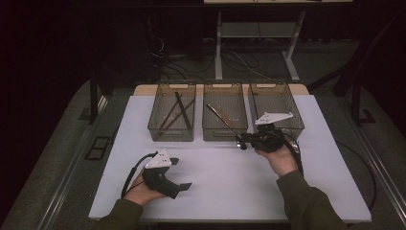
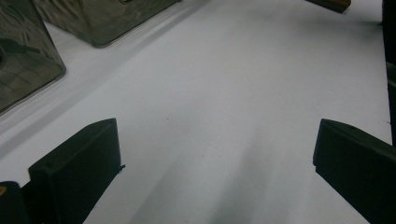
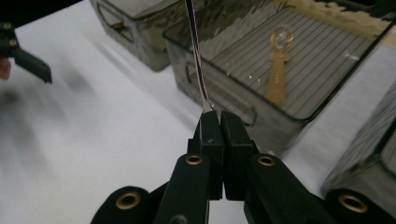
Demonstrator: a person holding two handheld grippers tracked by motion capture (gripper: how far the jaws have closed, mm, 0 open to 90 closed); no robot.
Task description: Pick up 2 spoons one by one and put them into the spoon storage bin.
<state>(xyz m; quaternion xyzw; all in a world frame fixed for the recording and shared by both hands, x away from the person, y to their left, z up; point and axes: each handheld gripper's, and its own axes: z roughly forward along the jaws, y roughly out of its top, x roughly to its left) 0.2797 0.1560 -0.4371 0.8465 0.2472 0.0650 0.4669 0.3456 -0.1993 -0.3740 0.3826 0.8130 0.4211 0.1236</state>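
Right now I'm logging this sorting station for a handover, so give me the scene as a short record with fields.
surface: white table
bins: three clear bins in a row at the far side
left bin: dark sticks inside
middle bin: a golden piece lies on its floor
right bin: contents cannot be told
right gripper: shut on a thin utensil, held over the middle bin's near wall
left gripper: open, nothing between its jaws, low over the table

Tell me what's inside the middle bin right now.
The middle bin has a ribbed floor with a small amber, keyhole-shaped piece lying on it. The thin utensil held by the right gripper slants above it. The tinted front wall hides the nearest strip of floor.
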